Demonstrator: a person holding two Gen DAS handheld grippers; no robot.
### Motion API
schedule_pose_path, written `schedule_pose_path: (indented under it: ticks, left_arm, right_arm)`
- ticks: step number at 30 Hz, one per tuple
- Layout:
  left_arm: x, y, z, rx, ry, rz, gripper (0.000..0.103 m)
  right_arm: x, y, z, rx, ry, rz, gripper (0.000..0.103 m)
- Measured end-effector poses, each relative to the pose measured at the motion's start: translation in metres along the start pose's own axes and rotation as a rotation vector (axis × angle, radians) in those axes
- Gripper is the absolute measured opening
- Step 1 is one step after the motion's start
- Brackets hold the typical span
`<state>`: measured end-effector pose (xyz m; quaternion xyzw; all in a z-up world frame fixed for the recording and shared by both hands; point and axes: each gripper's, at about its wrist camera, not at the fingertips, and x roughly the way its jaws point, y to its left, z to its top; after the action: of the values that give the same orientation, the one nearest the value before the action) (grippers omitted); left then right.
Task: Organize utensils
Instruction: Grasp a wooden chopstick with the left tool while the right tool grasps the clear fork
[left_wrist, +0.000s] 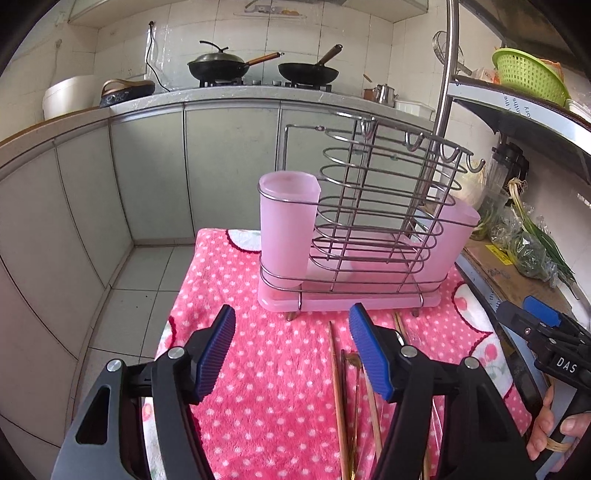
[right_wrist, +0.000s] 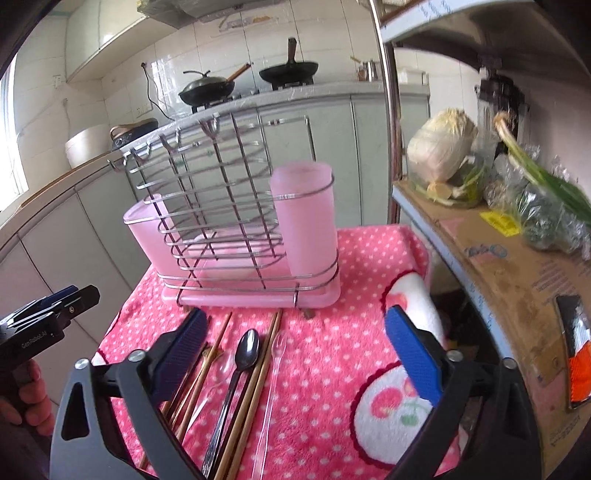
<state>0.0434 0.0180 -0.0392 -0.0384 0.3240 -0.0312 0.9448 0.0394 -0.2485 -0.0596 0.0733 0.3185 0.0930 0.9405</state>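
Note:
A wire utensil rack with two pink cups and a pink base stands on a pink dotted cloth. In front of it lie wooden chopsticks, a dark metal spoon, a clear plastic spoon and a clear plastic fork. My left gripper hangs open over the cloth, left of the chopsticks. My right gripper is open above the utensils, which lie between its fingers untouched.
Kitchen counter with two woks stands behind. A shelf with vegetables, a cabbage and cardboard sits right of the table. A steel pole rises near the rack. Tiled floor lies left.

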Motion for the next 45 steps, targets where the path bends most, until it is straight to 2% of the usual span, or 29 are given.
schedule_pose_path:
  ticks: [5, 10, 16, 22, 30, 32, 34, 40, 45]
  left_arm:
    - [0.023, 0.003, 0.000, -0.019, 0.108, -0.045, 0.051]
    - [0.059, 0.000, -0.002, -0.020, 0.257, -0.084, 0.044]
    - [0.105, -0.011, 0.000, -0.030, 0.412, -0.146, 0.026]
    - [0.142, -0.027, -0.004, -0.039, 0.527, -0.147, 0.017]
    - [0.178, -0.040, -0.013, -0.003, 0.594, -0.095, 0.011]
    - [0.183, -0.040, -0.016, -0.007, 0.589, -0.098, 0.010]
    - [0.183, -0.040, -0.017, -0.007, 0.578, -0.101, 0.005]
    - [0.159, -0.010, -0.013, -0.054, 0.530, -0.113, 0.005]
    - [0.142, 0.020, -0.013, -0.079, 0.508, -0.102, 0.005]
  right_arm:
    - [0.022, -0.012, -0.006, 0.069, 0.102, 0.066, 0.077]
    - [0.038, -0.019, -0.013, 0.115, 0.179, 0.125, 0.057]
    - [0.047, -0.026, -0.017, 0.162, 0.230, 0.177, 0.056]
    - [0.055, -0.034, -0.019, 0.182, 0.262, 0.192, 0.056]
    - [0.063, -0.043, -0.020, 0.215, 0.289, 0.217, 0.056]
    - [0.065, -0.043, -0.021, 0.214, 0.294, 0.221, 0.056]
    - [0.067, -0.043, -0.021, 0.217, 0.301, 0.228, 0.055]
    - [0.078, -0.043, -0.024, 0.251, 0.349, 0.259, 0.034]
    - [0.098, -0.032, -0.024, 0.253, 0.414, 0.265, 0.033]
